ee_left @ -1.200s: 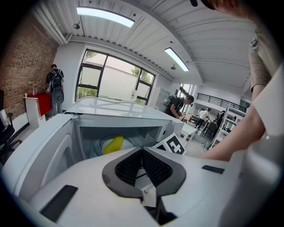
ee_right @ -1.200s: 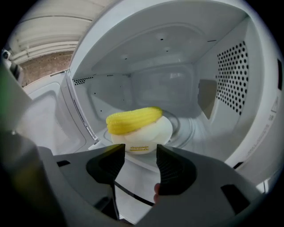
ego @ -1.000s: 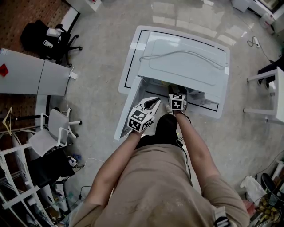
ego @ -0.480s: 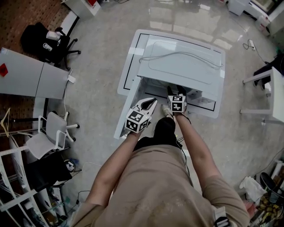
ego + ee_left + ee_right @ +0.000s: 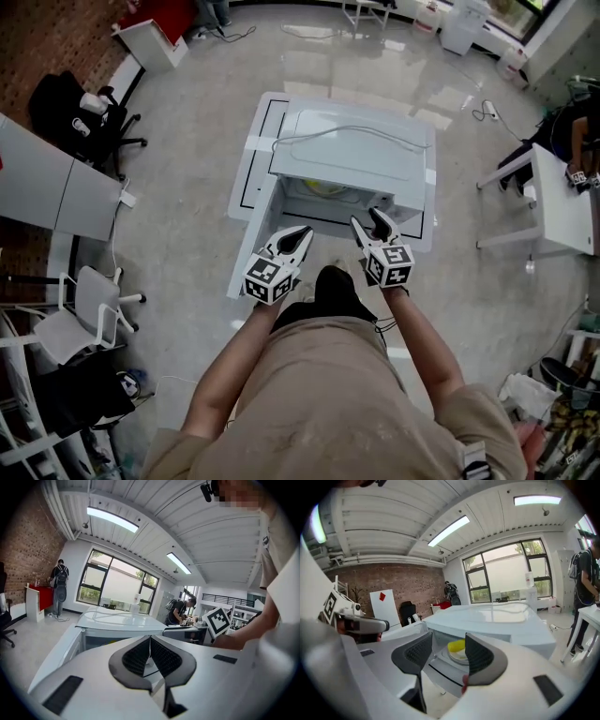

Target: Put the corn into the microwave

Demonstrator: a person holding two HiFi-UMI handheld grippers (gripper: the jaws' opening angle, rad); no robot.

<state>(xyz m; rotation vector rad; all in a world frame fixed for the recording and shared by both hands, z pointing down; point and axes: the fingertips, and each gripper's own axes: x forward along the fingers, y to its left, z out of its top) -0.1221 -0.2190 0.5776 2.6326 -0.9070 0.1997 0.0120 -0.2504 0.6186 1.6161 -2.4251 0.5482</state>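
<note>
The yellow corn (image 5: 457, 645) lies on a white plate (image 5: 460, 657) inside the white microwave (image 5: 352, 155); from above, only a yellow sliver of the corn (image 5: 327, 188) shows in the cavity. Its door (image 5: 253, 246) hangs open to the left. My right gripper (image 5: 370, 223) is open and empty just in front of the opening; in the right gripper view the right gripper (image 5: 448, 651) frames the corn from a distance. My left gripper (image 5: 300, 234) is shut on nothing beside the door, and in the left gripper view the left gripper (image 5: 150, 641) points over the microwave (image 5: 117, 620).
The microwave stands on a low white table (image 5: 246, 159), and a cable (image 5: 356, 131) lies across its top. Office chairs (image 5: 94, 112) and a grey partition (image 5: 47, 187) are at the left, a white desk (image 5: 553, 206) at the right. People (image 5: 60, 583) stand by the windows.
Both grippers have drawn back from the microwave opening toward the person. The right gripper, earlier reaching into the cavity, is now outside it and open. The corn now shows inside.
</note>
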